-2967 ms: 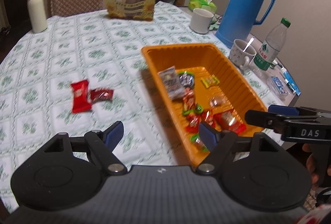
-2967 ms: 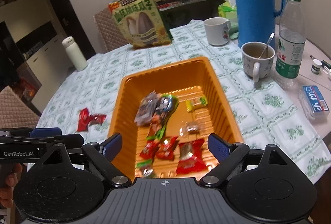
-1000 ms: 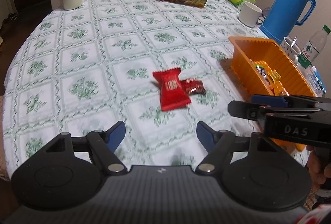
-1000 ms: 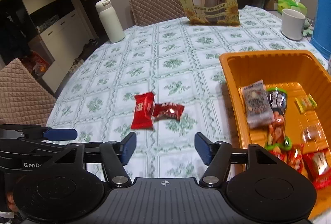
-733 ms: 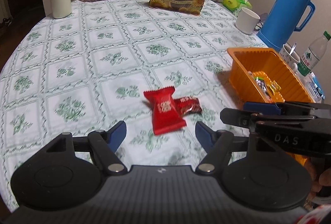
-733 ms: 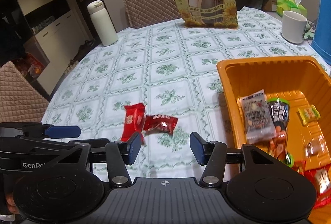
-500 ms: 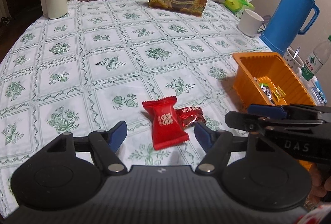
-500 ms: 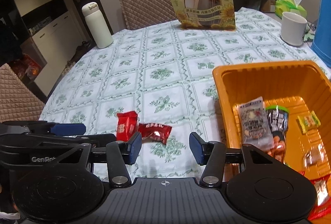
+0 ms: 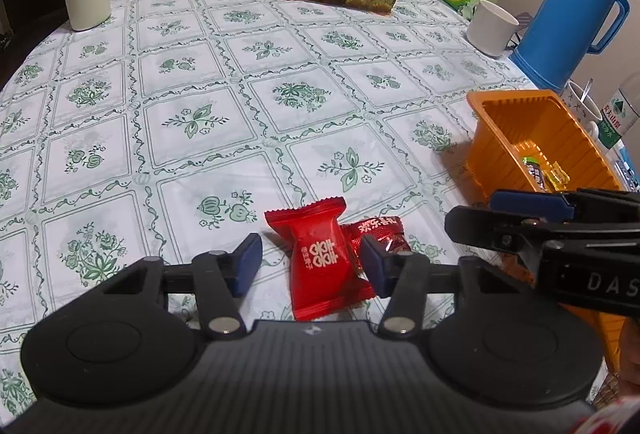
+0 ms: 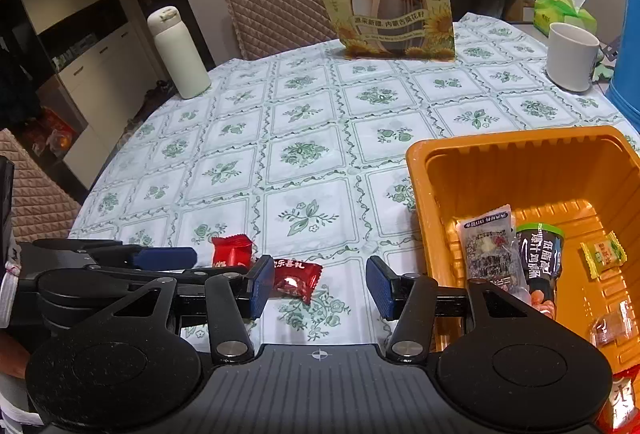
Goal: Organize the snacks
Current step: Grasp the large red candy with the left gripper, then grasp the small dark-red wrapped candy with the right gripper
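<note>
the left gripper [image 9: 310, 260] has closed in since a moment ago, jaws wide and empty, straddling the bright red pillow-shaped candy packet [image 9: 322, 256]. beside it lies a darker red foil candy [image 9: 378, 232]. the orange plastic tray [image 10: 516, 169] waits rightward; the right gripper [image 10: 318, 288] hovers, gaping and empty.

The round table's cloth [image 9: 280, 45] was white with green floral squares. A bright red pillow-shaped candy wrapper [image 9: 324, 258] bore white characters; the darker red foil candy [image 9: 378, 232] beside it too. The ribbed plastic tray [image 10: 520, 173] was orange, the tall thermos jug [image 9: 576, 1] blue.
</note>
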